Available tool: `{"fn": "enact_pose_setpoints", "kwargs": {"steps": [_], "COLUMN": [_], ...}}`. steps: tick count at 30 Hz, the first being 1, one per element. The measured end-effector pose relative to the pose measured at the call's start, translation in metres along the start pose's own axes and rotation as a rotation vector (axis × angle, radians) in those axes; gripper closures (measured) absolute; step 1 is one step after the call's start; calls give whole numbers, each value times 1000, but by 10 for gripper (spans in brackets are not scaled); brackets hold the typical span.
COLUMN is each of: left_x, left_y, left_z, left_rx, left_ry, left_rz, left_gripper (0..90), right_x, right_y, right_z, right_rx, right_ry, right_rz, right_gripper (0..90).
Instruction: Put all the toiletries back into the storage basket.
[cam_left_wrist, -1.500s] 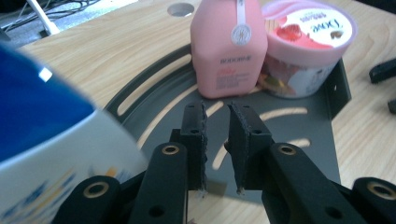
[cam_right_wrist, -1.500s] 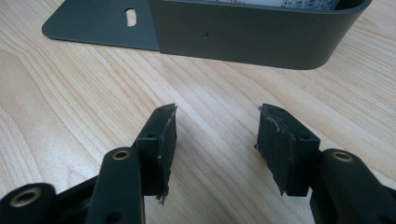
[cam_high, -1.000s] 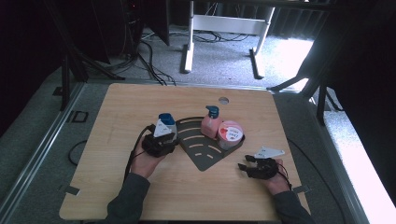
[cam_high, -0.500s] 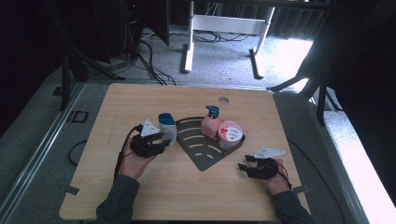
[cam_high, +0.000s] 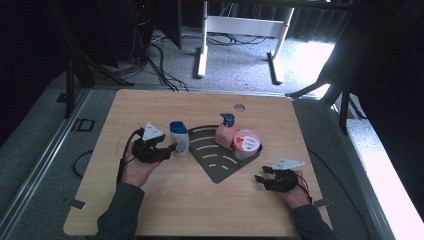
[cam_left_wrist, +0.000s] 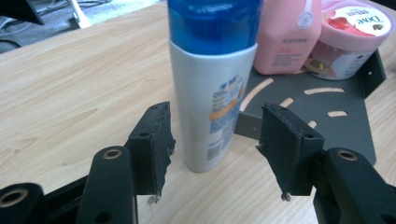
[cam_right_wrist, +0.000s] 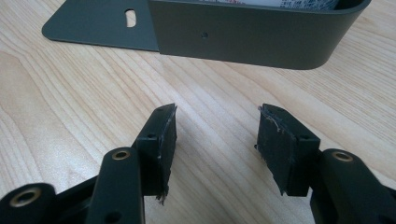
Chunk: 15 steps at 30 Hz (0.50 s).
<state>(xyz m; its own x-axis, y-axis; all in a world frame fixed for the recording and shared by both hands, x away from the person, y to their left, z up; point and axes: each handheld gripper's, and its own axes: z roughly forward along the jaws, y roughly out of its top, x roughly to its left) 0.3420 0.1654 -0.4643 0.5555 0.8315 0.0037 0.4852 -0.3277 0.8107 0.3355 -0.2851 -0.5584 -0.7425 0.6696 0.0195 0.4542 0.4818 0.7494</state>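
A white bottle with a blue cap (cam_high: 179, 138) stands upright on the wooden table, just left of the dark fan-shaped tray (cam_high: 215, 165). My left gripper (cam_high: 170, 148) is beside it on the left. Its jaws have just been opening, and the bottle (cam_left_wrist: 210, 93) stands between and just past the fingertips with gaps on both sides of my left gripper (cam_left_wrist: 217, 112). A pink pump bottle (cam_high: 226, 132) and a pink-lidded jar (cam_high: 246, 143) stand in the tray. My right gripper (cam_high: 261, 179) rests open on the table to the tray's right, nothing between its jaws (cam_right_wrist: 217, 112).
The tray's curved wall (cam_right_wrist: 247, 37) stands close ahead of the right gripper. A round hole (cam_high: 239, 107) sits in the table top behind the tray. Cables and a desk frame (cam_high: 240, 30) lie on the floor beyond the table's far edge.
The left gripper's jaws have spread off the white bottle and the hand has drawn back to the left. The bottle stays standing by the tray. The right hand has not moved.
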Motion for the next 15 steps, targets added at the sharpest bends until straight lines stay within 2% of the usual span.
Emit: {"fn": "enact_pose_setpoints", "kwargs": {"steps": [10,15], "left_x": [7,8], "left_y": [11,14], "left_z": [6,9], "left_rx": [22,16], "left_ry": [11,10], "left_rz": [3,6], "left_gripper": [346,340], "right_x": [0,0], "right_y": [0,0], "right_z": [0,0], "right_rx": [-1,-1], "right_ry": [1,1], "right_rz": [-1,-2], "right_gripper": [466,464]}}
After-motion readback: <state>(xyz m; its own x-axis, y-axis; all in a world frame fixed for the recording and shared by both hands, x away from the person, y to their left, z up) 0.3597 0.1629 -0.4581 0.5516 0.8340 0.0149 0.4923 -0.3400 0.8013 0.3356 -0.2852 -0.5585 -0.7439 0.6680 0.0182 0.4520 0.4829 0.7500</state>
